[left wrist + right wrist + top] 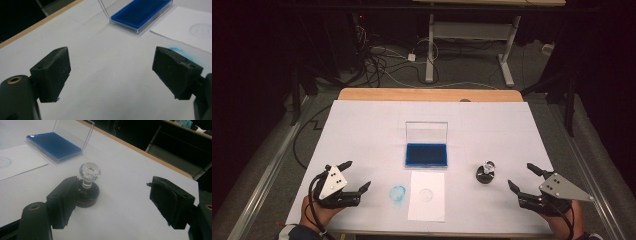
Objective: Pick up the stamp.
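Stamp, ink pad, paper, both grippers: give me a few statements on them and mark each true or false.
1. The stamp stands upright on the table. True.
2. The ink pad has its clear lid shut. False: the lid stands open behind the blue pad.
3. The right gripper is clamped on the stamp. False: its jaws are open, the stamp beside them.
4. The left gripper is open and holds nothing. True.
5. The paper lies nearer the person than the ink pad. True.

Deep blue ink pad (426, 154), black stamp (485, 173) with clear knob, white paper sheet (427, 196), pale blue smudge (398, 193)
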Motion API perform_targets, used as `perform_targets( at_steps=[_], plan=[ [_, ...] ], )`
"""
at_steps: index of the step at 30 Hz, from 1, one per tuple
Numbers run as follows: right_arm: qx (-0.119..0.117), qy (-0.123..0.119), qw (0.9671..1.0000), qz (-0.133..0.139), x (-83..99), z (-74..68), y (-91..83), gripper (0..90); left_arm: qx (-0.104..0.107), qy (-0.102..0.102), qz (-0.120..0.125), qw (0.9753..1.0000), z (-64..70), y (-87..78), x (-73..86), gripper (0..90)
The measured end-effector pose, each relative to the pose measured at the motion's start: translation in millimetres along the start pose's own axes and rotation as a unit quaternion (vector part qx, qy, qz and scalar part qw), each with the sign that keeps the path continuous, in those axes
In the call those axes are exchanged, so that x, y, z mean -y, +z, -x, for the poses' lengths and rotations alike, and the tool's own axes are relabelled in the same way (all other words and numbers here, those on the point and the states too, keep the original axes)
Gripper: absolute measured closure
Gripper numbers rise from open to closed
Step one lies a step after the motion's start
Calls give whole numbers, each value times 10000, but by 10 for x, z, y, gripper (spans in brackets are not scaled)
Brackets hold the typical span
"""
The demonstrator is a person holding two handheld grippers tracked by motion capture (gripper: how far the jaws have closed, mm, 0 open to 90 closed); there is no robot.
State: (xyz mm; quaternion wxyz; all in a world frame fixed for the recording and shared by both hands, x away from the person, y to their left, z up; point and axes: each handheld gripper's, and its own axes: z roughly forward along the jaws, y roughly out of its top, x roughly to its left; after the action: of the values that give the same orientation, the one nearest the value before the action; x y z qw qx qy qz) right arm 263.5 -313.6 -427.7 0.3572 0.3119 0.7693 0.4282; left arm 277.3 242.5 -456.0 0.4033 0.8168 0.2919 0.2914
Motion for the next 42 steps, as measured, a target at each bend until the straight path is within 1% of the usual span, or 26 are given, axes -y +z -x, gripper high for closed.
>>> perform_targets(
  at_steps=[1,3,7,10,11,14,16,17,18,19,20,22,23,24,26,29,30,31,32,33,35,36,37,39,41,42],
  plan=[
    [-3,-8,10000,-4,1,-3,1,233,63,-26,-23,10000,0,17,-1,144],
    [2,-9,10000,0,-1,-2,0,233,75,-15,-54,10000,8,39,4,145],
    [3,-15,10000,8,-9,-1,14,233,78,40,-223,9997,35,42,27,145],
    [-37,-71,10000,-50,-15,-8,45,234,52,55,-172,9998,25,28,34,146],
    [-51,-71,9999,-82,-15,-7,49,234,65,28,-204,9998,30,20,37,146],
    [-115,-65,9998,-172,-6,-3,61,244,92,10,-136,9999,21,24,28,146],
    [-144,4,9997,-219,-16,12,71,247,140,50,-151,9998,29,36,29,146],
    [-178,29,9996,-195,-28,19,74,243,197,10,-204,9996,36,45,35,146],
    [-164,58,9997,-180,-43,23,81,235,189,47,-210,9996,33,54,37,146],
    [-197,89,9996,-194,-60,28,95,223,222,0,-264,9994,40,59,46,146],
    [-197,89,9996,-194,-60,28,95,223,230,21,-287,9993,40,58,50,146],
    [-422,156,9986,-287,-102,33,159,209,198,20,-222,9996,28,46,59,146],
    [-422,156,9986,-287,-102,33,159,209,198,20,-222,9996,28,46,59,146],
    [-639,126,9971,-393,-136,37,219,195,194,26,-222,9996,24,41,64,146],
    [-770,95,9959,-463,-186,36,280,173,162,18,-217,9996,27,33,79,161],
    [-853,84,9948,-548,-250,35,350,168,151,-18,-248,9996,29,16,101,161],
    [-950,97,9939,-553,-273,39,385,167,129,-6,-273,9995,29,8,107,161],
    [-1105,68,9913,-706,-307,35,479,172,119,-39,-278,9995,34,-8,123,162],
    [-1106,16,9902,-848,-319,28,535,193,119,-39,-278,9995,34,-8,123,161],
    [-1121,1,9889,-977,-331,24,592,207,114,-115,-318,9994,41,-23,137,161],
    [-1282,-42,9850,-1150,-360,23,690,229,113,-128,-329,9993,43,-30,142,161],
    [-1282,-42,9850,-1150,-360,23,690,229,96,-82,-318,9994,41,-33,147,161],
    [-1247,-149,9820,-1412,-407,22,772,250,127,-99,-402,9991,49,-41,154,173],
    [-1305,-85,9781,-1617,-441,49,839,267,114,-7,-438,9990,60,-41,161,173],
    [-1292,-36,9759,-1759,-458,88,883,285,136,31,-462,9988,78,-49,166,173],
    [-1292,-36,9759,-1759,-458,88,883,285,144,56,-458,9988,84,-54,168,173]
  ],
)
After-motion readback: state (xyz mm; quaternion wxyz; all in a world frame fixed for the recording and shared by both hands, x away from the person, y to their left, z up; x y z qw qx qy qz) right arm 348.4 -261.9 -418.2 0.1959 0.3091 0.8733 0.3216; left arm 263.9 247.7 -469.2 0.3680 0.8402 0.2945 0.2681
